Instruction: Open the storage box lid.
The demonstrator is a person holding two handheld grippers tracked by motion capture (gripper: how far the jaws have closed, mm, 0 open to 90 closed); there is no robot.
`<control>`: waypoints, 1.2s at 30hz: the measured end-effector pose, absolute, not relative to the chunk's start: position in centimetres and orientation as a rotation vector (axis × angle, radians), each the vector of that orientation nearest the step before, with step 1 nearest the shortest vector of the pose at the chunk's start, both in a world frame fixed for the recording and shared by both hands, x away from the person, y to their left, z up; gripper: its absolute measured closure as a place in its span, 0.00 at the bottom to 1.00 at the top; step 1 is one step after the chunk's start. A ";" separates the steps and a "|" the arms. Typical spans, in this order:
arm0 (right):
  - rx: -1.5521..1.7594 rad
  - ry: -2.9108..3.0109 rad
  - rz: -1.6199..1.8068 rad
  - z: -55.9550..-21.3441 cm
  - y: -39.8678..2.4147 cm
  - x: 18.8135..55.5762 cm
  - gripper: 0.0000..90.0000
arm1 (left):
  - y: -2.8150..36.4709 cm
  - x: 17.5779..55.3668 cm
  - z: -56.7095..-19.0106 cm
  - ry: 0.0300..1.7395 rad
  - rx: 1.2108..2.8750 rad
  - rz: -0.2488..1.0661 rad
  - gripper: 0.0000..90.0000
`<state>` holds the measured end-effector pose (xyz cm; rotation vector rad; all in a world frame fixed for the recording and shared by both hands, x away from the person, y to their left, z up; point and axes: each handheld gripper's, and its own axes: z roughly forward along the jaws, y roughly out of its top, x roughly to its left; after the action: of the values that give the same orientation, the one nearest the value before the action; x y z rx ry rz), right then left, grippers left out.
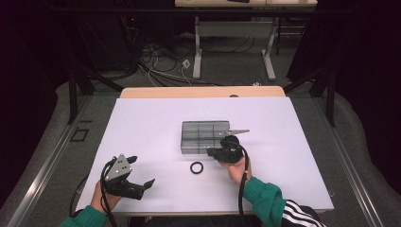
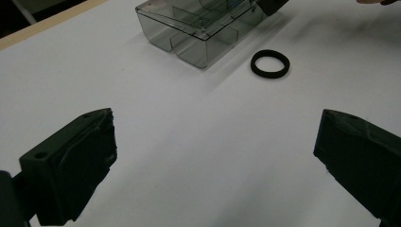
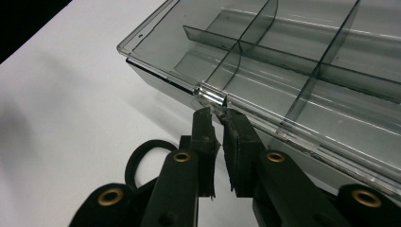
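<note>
A smoky clear compartment box (image 1: 203, 137) lies at the middle of the white mat with its lid down. My right gripper (image 1: 211, 151) is at the box's near long side. In the right gripper view its jaws (image 3: 218, 113) are nearly together and their tips pinch the small clear clasp (image 3: 211, 96) on the lid's edge of the box (image 3: 283, 61). A black rubber ring (image 1: 197, 167) lies flat on the mat just in front of the box, beside that gripper. My left gripper (image 1: 142, 170) rests low at the front left, open with nothing between its fingers (image 2: 217, 127), facing the ring (image 2: 270, 63) and box (image 2: 198, 28).
The white mat (image 1: 142, 123) covers a wooden table whose far edge (image 1: 203, 91) shows beyond it. A thin metal strip (image 1: 239, 131) lies at the box's right end. Cables and table legs stand on the floor behind.
</note>
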<state>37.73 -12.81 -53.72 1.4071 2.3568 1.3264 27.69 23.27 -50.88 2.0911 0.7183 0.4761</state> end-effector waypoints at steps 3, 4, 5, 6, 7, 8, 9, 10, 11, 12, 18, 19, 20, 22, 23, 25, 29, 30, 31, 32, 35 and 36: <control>1.410 2.360 1.332 -53.7 -12.8 37.7 0.93 | 23.2 27.7 -50.9 0.722 2.095 0.466 0.00; 1.410 2.360 1.332 -53.7 -12.8 37.7 0.93 | 23.2 27.7 -50.9 0.718 2.101 0.471 0.00; 1.396 2.354 1.343 -53.6 -12.8 37.7 0.92 | 23.1 27.8 -50.9 0.711 2.097 0.473 0.00; 1.396 2.354 1.343 -53.6 -12.8 37.7 0.92 | 23.0 27.8 -50.9 0.711 2.097 0.474 0.00; 1.393 2.350 1.345 -53.6 -12.8 37.7 0.92 | 22.9 27.9 -50.9 0.709 2.102 0.468 0.00; 1.389 2.354 1.342 -53.4 -12.8 37.7 0.92 | 22.7 27.9 -50.9 0.712 2.106 0.462 0.00; 1.386 2.356 1.342 -53.4 -12.8 37.7 0.93 | 22.5 28.0 -51.0 0.706 2.109 0.468 0.00; 1.378 2.350 1.345 -53.3 -12.9 37.7 0.93 | 22.2 28.3 -51.1 0.702 2.117 0.457 0.00; 1.365 2.347 1.351 -53.3 -12.8 37.7 0.93 | 22.2 28.3 -51.1 0.702 2.117 0.457 0.00; 1.365 2.347 1.351 -53.3 -12.8 37.7 0.93 | 22.0 28.4 -51.1 0.706 2.117 0.453 0.00; 1.354 2.341 1.350 -53.0 -12.8 37.6 0.93 | 20.9 29.4 -51.3 0.707 2.107 0.447 0.00; 1.348 2.341 1.349 -53.0 -12.8 37.6 0.93 | 20.7 29.7 -51.4 0.711 2.104 0.445 0.00; 1.352 2.361 1.330 -52.9 -12.9 37.6 0.93 | 20.5 30.0 -51.4 0.718 2.100 0.432 0.00; 1.342 2.344 1.344 -52.9 -12.9 37.7 0.93 | 20.2 30.6 -51.5 0.721 2.093 0.432 0.00; 1.342 2.340 1.350 -52.9 -12.8 37.7 0.93 | 20.0 30.9 -51.5 0.723 2.102 0.421 0.00; 1.345 2.340 1.350 -52.8 -12.8 37.6 0.93 | 19.6 31.6 -51.6 0.730 2.099 0.413 0.00; 1.329 2.334 1.359 -52.8 -12.8 37.6 0.93 | 19.0 32.7 -51.7 0.736 2.095 0.408 0.00; 1.327 2.341 1.350 -52.7 -12.8 37.7 0.93 | 18.8 33.0 -51.8 0.740 2.092 0.409 0.00; 1.324 2.340 1.351 -52.7 -12.8 37.7 0.93 | 18.6 33.3 -51.8 0.743 2.099 0.404 0.00; 1.325 2.338 1.357 -52.7 -12.8 37.7 0.93 | 18.4 33.5 -51.8 0.745 2.094 0.408 0.00; 1.314 2.338 1.353 -52.6 -12.8 37.7 0.93 | 17.9 34.2 -51.9 0.744 2.093 0.417 0.00; 1.314 2.338 1.353 -52.6 -12.8 37.7 0.93 | 17.7 34.5 -51.9 0.740 2.105 0.420 0.00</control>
<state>37.70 -12.78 -52.62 1.3139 2.3384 1.3530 34.45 17.72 -51.86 2.1055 0.7398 0.4196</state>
